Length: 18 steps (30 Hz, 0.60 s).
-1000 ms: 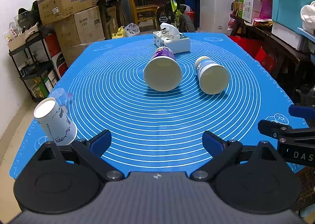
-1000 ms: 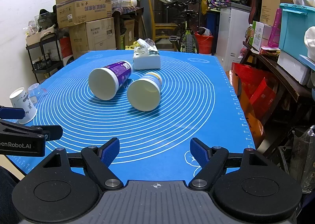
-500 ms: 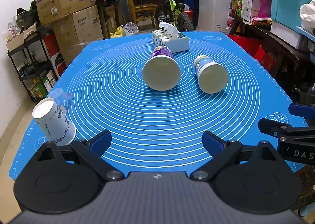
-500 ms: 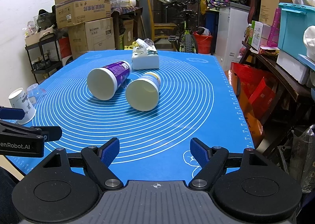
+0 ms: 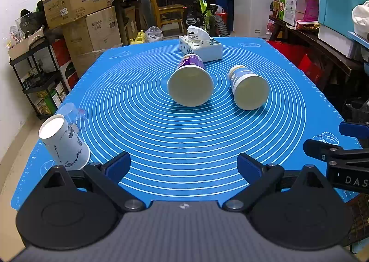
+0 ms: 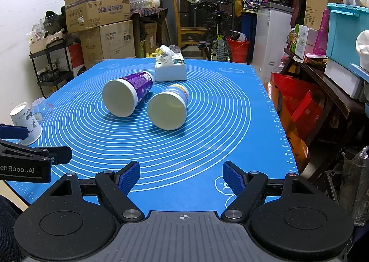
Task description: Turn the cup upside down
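Two paper cups lie on their sides on the blue mat [image 5: 184, 142], mouths toward me: a purple-labelled cup [image 5: 191, 83] [image 6: 125, 96] and a blue-and-yellow-labelled cup [image 5: 249, 88] [image 6: 169, 107] to its right. A white cup with blue print [image 5: 64, 143] [image 6: 26, 123] stands upside down at the mat's left edge. My left gripper [image 5: 183, 166] is open and empty near the front edge. My right gripper [image 6: 181, 178] is open and empty, to the right of the left one.
A tissue box [image 5: 200, 47] [image 6: 170, 68] sits behind the lying cups. A clear plastic cup [image 5: 72, 112] stands behind the white cup. Cardboard boxes [image 5: 78, 6], a bicycle [image 6: 216, 38] and cluttered shelves [image 6: 334, 54] surround the table.
Both grippers have drifted very slightly; the view shifts a little. The cups have not moved and both grippers stay open.
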Each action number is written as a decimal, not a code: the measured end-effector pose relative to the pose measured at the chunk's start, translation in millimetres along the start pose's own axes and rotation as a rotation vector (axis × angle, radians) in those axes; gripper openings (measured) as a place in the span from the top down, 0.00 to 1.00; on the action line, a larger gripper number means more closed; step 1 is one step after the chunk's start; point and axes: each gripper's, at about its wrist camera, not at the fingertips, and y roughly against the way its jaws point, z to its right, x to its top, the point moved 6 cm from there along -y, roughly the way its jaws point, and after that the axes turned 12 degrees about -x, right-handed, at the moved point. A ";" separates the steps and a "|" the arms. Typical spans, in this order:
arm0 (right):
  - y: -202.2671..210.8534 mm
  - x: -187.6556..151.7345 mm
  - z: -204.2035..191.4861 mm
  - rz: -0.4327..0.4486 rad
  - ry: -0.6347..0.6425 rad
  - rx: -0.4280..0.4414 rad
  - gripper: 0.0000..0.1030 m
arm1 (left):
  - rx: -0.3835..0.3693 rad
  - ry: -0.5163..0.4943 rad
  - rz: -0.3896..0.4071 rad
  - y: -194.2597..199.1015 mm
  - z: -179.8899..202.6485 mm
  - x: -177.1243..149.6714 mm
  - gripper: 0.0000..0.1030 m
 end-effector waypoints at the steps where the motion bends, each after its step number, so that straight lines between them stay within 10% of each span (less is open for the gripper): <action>1: 0.1 0.1 1.2 0.000 0.000 0.000 0.21 | 0.000 0.000 0.000 0.0 0.0 0.0 0.05; 18: -4.5 3.5 3.3 0.004 -0.015 0.005 0.21 | 0.000 -0.001 0.015 -4.6 -5.7 8.0 0.05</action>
